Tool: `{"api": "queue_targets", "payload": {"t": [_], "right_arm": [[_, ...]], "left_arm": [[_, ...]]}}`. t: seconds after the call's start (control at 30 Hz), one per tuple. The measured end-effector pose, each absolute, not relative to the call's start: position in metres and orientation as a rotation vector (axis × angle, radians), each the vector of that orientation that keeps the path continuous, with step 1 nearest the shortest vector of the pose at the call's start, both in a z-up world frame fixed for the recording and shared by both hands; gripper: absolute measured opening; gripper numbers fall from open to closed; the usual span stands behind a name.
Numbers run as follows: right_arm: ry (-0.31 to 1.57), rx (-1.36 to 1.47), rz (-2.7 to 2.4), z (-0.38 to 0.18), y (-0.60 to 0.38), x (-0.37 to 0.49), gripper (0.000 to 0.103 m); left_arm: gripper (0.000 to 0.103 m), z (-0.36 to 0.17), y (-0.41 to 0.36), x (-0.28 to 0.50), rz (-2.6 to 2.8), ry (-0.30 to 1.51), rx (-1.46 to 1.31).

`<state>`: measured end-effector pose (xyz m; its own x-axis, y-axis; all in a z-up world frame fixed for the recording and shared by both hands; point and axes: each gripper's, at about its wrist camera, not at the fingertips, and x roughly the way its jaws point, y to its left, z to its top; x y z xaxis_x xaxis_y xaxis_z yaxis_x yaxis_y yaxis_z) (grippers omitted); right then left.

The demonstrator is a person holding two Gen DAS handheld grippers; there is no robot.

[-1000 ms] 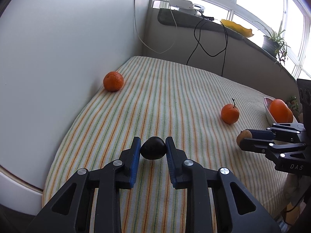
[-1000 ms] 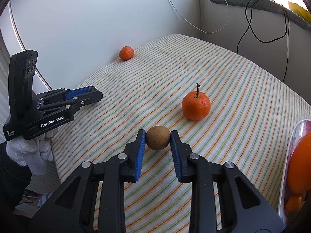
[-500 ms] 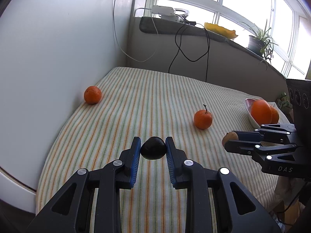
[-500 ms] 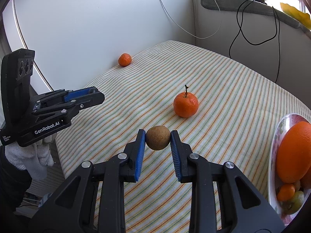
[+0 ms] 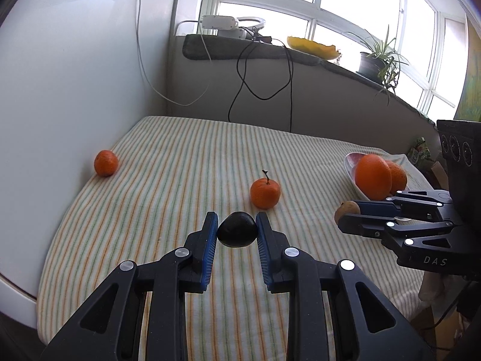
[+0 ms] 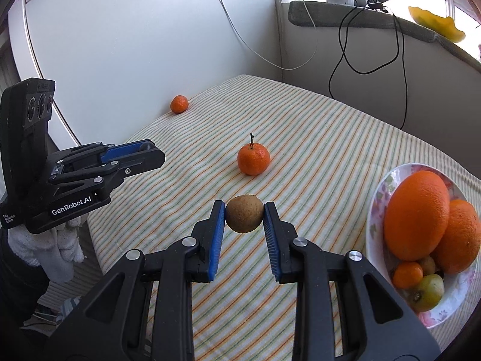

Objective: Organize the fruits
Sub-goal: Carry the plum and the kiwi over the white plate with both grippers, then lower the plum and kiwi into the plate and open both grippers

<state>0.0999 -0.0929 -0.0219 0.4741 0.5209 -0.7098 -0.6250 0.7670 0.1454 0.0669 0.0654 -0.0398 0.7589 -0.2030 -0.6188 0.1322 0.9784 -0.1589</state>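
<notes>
I am carrying a dark fruit (image 5: 237, 233) clamped in the left gripper (image 5: 236, 234) and a brown fruit (image 6: 244, 213) clamped in the right gripper (image 6: 244, 215), both fingers narrow on their loads and both lifted clear of the striped desk (image 6: 330, 138). Since a second ago the bowl (image 6: 374, 210) of oranges has been sliding further into the right edge of my right view, so I am closing on the drop-off. Two tangerines, one mid-frame (image 6: 253, 158) and one upper left (image 6: 179, 104), are still waiting loose.
</notes>
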Motion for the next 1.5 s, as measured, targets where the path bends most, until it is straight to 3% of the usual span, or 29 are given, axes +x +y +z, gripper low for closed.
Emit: {"api": "queue_targets", "payload": {"t": [1.5], "right_arm": [[0.787, 0.007, 0.424, -0.012, -0.260, 0.095, 0.027]], "left_arm": [[0.024, -0.035, -0.098, 0.086, -0.503, 0.709, -0.026]]}}
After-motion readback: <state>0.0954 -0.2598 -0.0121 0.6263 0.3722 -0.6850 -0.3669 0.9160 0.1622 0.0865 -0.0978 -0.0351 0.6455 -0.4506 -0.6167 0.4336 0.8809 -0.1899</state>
